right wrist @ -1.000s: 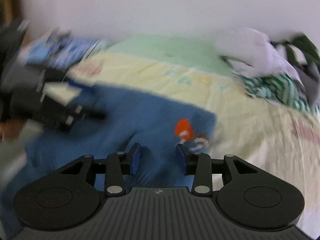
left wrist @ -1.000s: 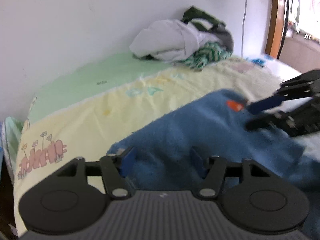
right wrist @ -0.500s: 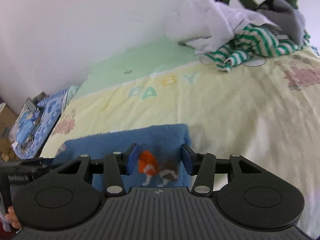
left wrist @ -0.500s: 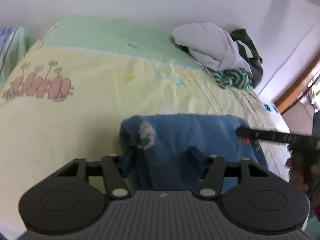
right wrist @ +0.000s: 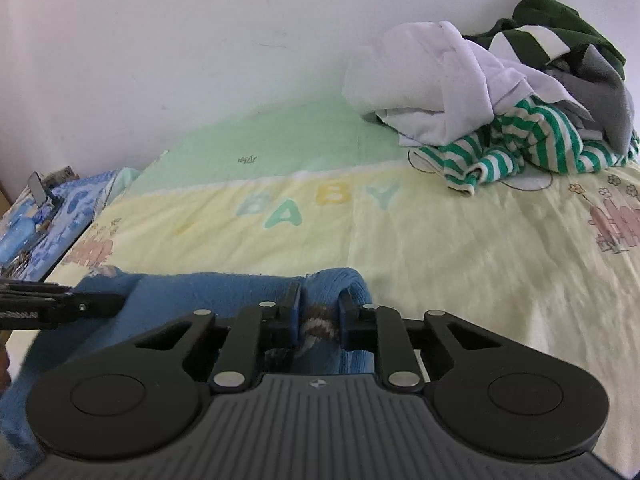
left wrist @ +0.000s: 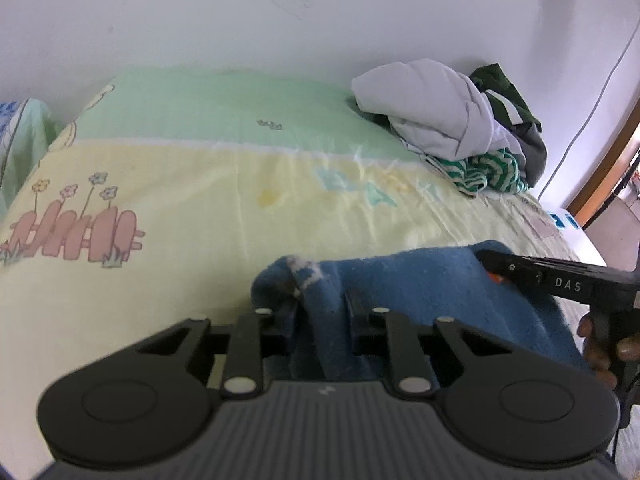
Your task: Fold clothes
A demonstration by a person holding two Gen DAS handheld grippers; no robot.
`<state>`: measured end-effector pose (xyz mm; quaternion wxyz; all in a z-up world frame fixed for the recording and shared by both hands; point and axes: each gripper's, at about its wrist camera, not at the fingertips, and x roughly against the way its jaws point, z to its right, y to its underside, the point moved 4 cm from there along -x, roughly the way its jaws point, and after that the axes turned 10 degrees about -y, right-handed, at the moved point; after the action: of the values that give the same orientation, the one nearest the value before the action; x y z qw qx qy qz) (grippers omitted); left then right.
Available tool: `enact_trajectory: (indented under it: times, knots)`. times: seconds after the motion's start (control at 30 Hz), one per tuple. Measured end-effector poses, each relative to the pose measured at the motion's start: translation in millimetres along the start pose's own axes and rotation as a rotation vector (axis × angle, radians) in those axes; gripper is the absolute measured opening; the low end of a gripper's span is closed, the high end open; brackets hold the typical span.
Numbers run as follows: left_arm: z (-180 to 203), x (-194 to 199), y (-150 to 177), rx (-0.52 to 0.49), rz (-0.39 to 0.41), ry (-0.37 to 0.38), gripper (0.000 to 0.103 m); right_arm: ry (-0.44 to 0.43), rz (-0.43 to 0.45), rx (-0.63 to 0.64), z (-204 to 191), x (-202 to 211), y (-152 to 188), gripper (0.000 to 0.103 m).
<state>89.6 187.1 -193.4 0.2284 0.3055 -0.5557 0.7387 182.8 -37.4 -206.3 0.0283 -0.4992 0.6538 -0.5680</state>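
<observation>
Blue fleece fills the gap of both claws. The left gripper (left wrist: pixel 322 312) is closing, with a bunched ridge of the blue garment (left wrist: pixel 420 292) standing between its fingers, near the garment's far-left corner; the pads look to be on the cloth or nearly so. The right gripper (right wrist: pixel 318 312) is likewise closing on the far-right corner, where a brown and white knit patch (right wrist: pixel 318 326) sits between the fingers. In the left wrist view we also see the right tool's arm come in from the right, with part of a hand (left wrist: pixel 600 348) on its handle.

The garment lies on the near part of the yellow and green blanket (right wrist: pixel 420 240), its far edge strung between the two claws. An unfolded pile of clothes (right wrist: pixel 500 108) sits well apart at the far right, against the wall.

Risks, as we judge them:
- Each bite is a thick roll, not a flat edge. If the jaws stop short, one corner may slip out on the lift and the fold goes skew.
- We cannot tell how many layers each claw has; an under layer caught or missed would leave a crooked crease.
- A pad may snag the blanket under the corner and drag it along.
- Unequal lift of the two hands would twist the edge.
</observation>
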Motion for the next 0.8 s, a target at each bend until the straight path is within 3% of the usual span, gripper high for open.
enact_trajectory:
  times: [0.07, 0.13, 0.23, 0.3, 0.43, 0.5, 0.57, 0.6, 0.63, 0.67, 0.73, 0.8]
  knots:
    - [-1.3, 3.9, -0.9, -0.002, -0.014, 0.004, 0.025, -0.02, -0.011, -0.033, 2.4, 5.8, -3.9, 0.024]
    - [-4.8, 12.0, -3.0, 0.008, -0.025, 0.016, 0.026, -0.023, -0.021, -0.068, 4.4, 21.8, -6.7, 0.038]
    - [-7.4, 34.1, -3.5, 0.002, -0.01, 0.031, 0.035, -0.052, -0.017, -0.079, -1.8, 55.3, -2.4, 0.038]
    - [-6.3, 48.5, 3.1, -0.004, -0.028, 0.046, 0.046, -0.082, -0.06, -0.088, -9.3, 72.5, 6.0, 0.039]
    - [8.3, 67.1, 26.0, -0.029, -0.097, 0.105, 0.046, -0.113, -0.142, -0.125, -22.1, 87.2, 28.9, 0.039]
    - [19.6, 67.3, 36.6, -0.069, -0.105, 0.092, 0.046, -0.108, -0.167, -0.153, -23.6, 83.2, 37.6, 0.039]
    - [26.4, 62.1, 42.7, -0.071, -0.112, 0.097, 0.036, -0.1, -0.175, -0.169, -22.7, 76.4, 42.1, 0.035]
    - [28.0, 59.1, 43.6, -0.06, -0.115, 0.108, 0.024, -0.106, -0.177, -0.18, -21.7, 72.9, 41.8, 0.026]
    - [27.0, 57.4, 40.5, -0.043, -0.113, 0.124, 0.019, -0.122, -0.161, -0.198, -21.5, 73.0, 38.9, 0.014]
    - [24.8, 56.9, 35.9, -0.026, -0.104, 0.137, 0.015, -0.14, -0.141, -0.218, -21.6, 74.1, 35.2, 0.013]
    - [21.3, 55.3, 31.1, -0.019, -0.085, 0.152, 0.015, -0.17, -0.104, -0.232, -24.6, 75.9, 29.1, 0.012]
    - [19.8, 44.9, 39.5, -0.027, -0.114, 0.148, 0.017, -0.127, -0.16, -0.201, -24.9, 66.2, 34.8, 0.013]
